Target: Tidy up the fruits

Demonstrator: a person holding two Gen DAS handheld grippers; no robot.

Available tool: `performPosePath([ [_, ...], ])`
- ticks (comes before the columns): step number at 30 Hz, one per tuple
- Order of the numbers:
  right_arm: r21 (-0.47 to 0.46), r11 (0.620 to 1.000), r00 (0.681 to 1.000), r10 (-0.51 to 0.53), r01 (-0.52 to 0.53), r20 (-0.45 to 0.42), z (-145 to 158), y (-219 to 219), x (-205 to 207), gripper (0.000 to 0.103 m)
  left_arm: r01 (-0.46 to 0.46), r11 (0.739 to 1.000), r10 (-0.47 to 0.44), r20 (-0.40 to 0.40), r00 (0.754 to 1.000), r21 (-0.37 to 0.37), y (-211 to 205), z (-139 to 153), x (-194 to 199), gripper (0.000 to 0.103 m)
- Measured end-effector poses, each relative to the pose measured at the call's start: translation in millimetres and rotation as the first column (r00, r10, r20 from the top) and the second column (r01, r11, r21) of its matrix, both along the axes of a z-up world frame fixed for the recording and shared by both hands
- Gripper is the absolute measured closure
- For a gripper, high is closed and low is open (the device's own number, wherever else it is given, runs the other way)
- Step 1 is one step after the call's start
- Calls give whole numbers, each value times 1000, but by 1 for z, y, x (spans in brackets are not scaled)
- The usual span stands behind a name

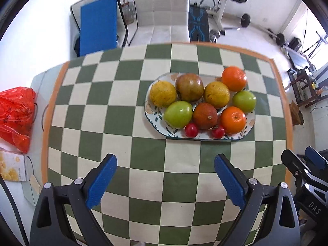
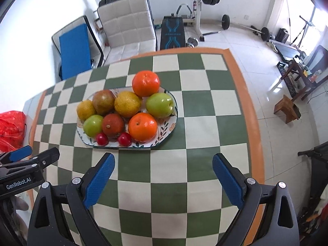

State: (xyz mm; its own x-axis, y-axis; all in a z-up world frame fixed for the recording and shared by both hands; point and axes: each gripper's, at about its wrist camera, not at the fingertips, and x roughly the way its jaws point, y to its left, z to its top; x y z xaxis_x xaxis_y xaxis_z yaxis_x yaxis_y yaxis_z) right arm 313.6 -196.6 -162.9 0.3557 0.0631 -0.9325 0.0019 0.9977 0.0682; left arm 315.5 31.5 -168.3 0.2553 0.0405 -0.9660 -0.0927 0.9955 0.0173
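Hovering nearest the lens, above the green-and-cream checkered tablecloth [image 1: 143, 164]: left gripper [image 1: 165, 181] with ribbed blue fingers [image 1: 101, 181] spread wide, holding nothing. Likewise the right gripper [image 2: 163, 181], blue pads [image 2: 227, 181] set far apart, gripping nothing, hanging beside its partner.

Sitting farther out on the cloth, well apart from both tools: oval white ceramic plate with a leaf-and-flower pattern [image 1: 235, 138], heaped with fruit. Lying along the far row: two rough-skinned yellow citrus [image 1: 163, 94], one mottled brown-green round fruit [image 1: 189, 87] between them, and a glossy orange tangerine [image 1: 234, 78] at the end. Resting along the near row: two smooth green apples [image 1: 178, 114], a russet-brown round fruit with a stem scar [image 1: 205, 115], a second tangerine [image 1: 233, 120], and two small red cherry tomatoes [image 1: 191, 129] touching the plate's front rim.

Judging handling: apples and citrus probably firm, moderately heavy, round and inclined to roll; waxy apple skin likely slippery. Best taking each across its widest middle, squeezing gently. Tomatoes likely soft, thin-skinned, easily burst, so calling for a light, narrow pinch. Lifting from the heap possibly disturbing neighbours; starting with an outer piece seeming safest.

Lying off the cloth's left edge: crumpled red plastic bag [image 1: 16, 114].
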Motion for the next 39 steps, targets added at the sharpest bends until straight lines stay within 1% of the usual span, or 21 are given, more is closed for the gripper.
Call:
performPosePath([
  [4, -8, 1000, 998, -3, 4, 56, 32, -1, -22, 5, 7, 1000, -7, 75, 997, 1, -1, 33, -21, 6],
  [13, -1, 1000, 983, 10, -10, 184, 117, -1, -91, 5, 25, 999, -19, 185, 983, -34, -6, 100, -81, 6],
  [19, 14, 1000, 973, 19, -23, 231, 158, -1, -136, 5, 29, 999, -22, 249, 968, -26, -9, 138, -119, 6],
  [22, 19, 1000, 965, 19, -25, 261, 180, -2, -160, 5, 37, 999, -33, 274, 961, -10, -12, 153, -138, 6],
  [27, 24, 999, 951, 21, -30, 309, 213, -2, -193, 4, 44, 999, -34, 306, 951, -27, -15, 176, -162, 6],
  [31, 16, 999, 938, 27, -34, 346, 237, -2, -215, 4, 51, 998, -39, 337, 941, -25, -19, 193, -180, 6],
  [35, 11, 999, 931, 32, -39, 363, 252, -3, -231, 4, 58, 998, -43, 347, 937, -33, -22, 204, -192, 6],
  [39, 11, 999, 931, 36, -43, 363, 260, -4, -244, 3, 62, 998, -47, 364, 930, -29, -25, 212, -199, 6],
])
